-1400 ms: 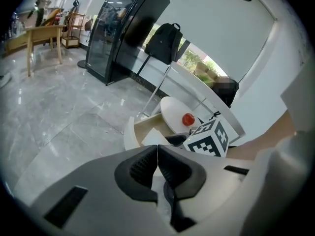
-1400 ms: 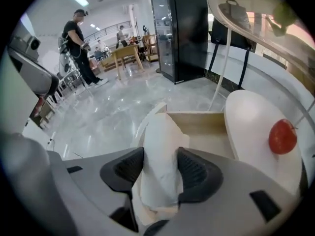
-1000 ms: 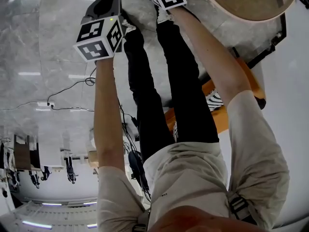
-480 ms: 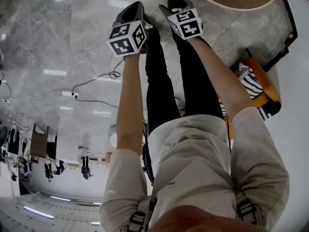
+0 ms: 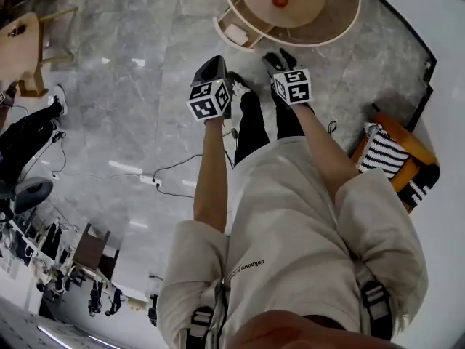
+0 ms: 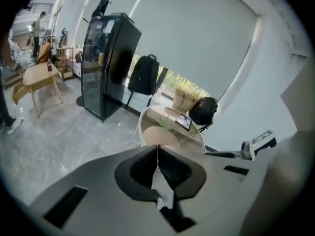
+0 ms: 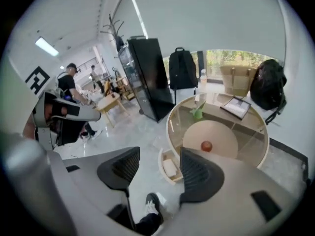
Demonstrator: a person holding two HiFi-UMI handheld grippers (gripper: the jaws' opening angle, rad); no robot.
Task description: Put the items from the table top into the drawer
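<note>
Jaws of left hand-held gripper closed, empty; right hand-held gripper apart. The round red item could be knocked rolling off tabletop.

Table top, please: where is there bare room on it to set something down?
The beige inner disc is bare all round the round red item. It is crowded behind the disc, with the green item and the tablet. The open drawer holds one pale item.
</note>
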